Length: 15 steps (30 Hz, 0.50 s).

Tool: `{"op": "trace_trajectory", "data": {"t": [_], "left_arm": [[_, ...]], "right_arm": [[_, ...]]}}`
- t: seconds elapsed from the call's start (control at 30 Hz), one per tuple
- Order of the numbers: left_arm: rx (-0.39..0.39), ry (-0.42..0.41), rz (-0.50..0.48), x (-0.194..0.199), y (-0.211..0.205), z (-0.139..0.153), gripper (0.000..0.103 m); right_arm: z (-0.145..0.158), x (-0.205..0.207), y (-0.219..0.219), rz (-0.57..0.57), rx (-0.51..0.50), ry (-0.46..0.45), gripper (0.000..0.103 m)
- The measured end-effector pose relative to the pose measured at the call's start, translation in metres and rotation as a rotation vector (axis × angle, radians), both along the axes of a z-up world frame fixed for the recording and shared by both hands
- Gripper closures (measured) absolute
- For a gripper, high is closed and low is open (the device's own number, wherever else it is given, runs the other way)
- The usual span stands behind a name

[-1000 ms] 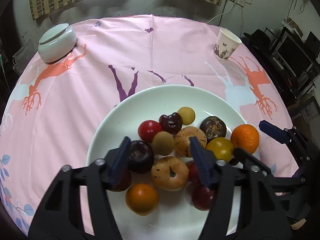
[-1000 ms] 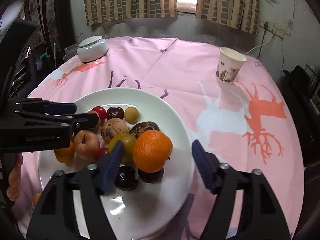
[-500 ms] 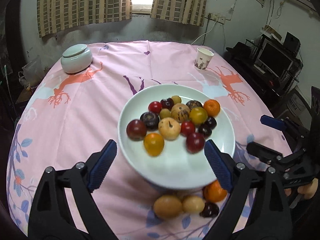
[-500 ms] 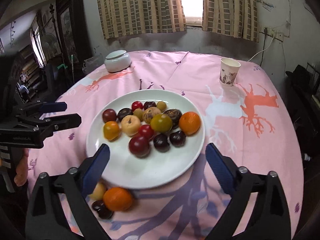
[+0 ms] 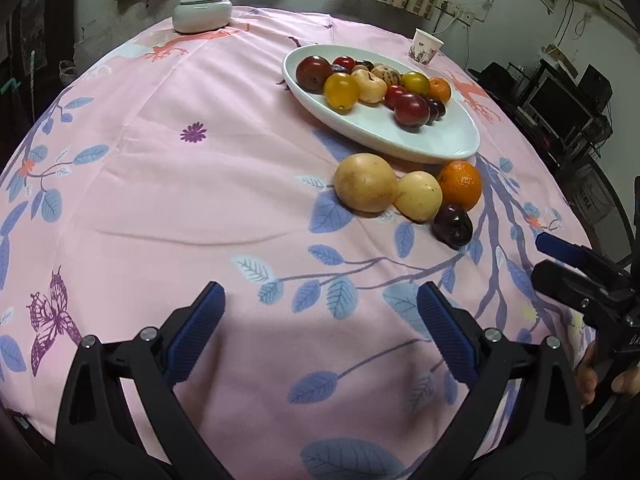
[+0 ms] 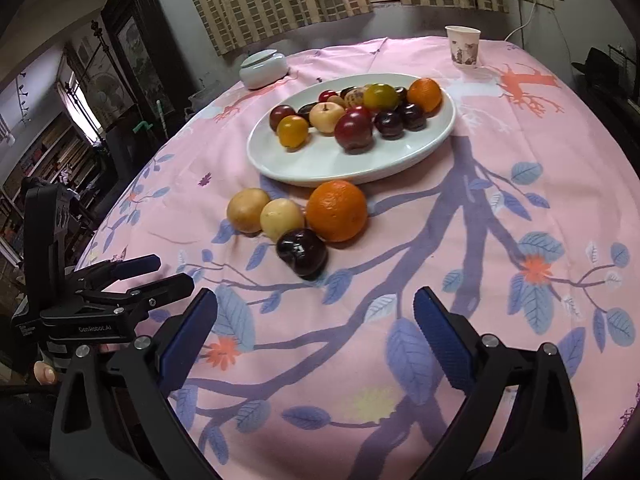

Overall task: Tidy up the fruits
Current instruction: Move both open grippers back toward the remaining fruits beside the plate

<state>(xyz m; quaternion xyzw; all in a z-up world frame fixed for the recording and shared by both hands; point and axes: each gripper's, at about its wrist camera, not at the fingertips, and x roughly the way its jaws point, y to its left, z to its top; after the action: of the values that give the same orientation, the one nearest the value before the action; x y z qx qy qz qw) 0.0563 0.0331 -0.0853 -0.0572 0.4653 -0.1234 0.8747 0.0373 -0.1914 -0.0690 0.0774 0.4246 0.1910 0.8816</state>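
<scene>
A white plate (image 5: 440,142) (image 6: 320,164) holds several small fruits. On the pink cloth beside its near rim lie two tan fruits (image 5: 366,182) (image 6: 249,210), an orange (image 5: 460,185) (image 6: 337,211) and a dark plum (image 5: 453,226) (image 6: 303,253). My left gripper (image 5: 320,328) is open and empty, low over the cloth, well short of the loose fruits. My right gripper (image 6: 316,324) is open and empty, a little short of the dark plum. Each gripper shows at the edge of the other's view.
A paper cup (image 5: 426,46) (image 6: 462,52) stands behind the plate. A white lidded bowl (image 5: 202,12) (image 6: 264,68) sits at the far left of the round table. Shelves, furniture and monitors stand around the table's edge.
Both grippers have pulled back and down from above the plate to the table's near side. Both jaws have opened wider. The loose fruits beside the plate have come into view.
</scene>
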Motion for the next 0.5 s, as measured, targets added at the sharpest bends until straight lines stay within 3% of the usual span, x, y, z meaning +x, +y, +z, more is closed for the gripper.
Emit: {"op": "trace_trajectory", "data": {"t": [0.33,0.4,0.47,0.5], "left_arm": [[-0.005,-0.019,0.027,-0.011,0.014,0.007,0.005],[-0.005,-0.023,0.034,-0.011,0.016,0.008,0.005],[-0.008,-0.023,0.038,-0.012,0.018,0.008,0.005],[-0.009,-0.022,0.04,-0.011,0.018,0.008,0.005]], "right_arm": [[-0.005,0.007,0.032,0.083,-0.031,-0.037,0.006],[-0.007,0.016,0.033,0.059,-0.05,-0.033,0.023],[-0.012,0.026,0.035,0.046,-0.066,-0.006,0.048],[-0.016,0.032,0.037,0.046,-0.061,0.015,0.05]]}}
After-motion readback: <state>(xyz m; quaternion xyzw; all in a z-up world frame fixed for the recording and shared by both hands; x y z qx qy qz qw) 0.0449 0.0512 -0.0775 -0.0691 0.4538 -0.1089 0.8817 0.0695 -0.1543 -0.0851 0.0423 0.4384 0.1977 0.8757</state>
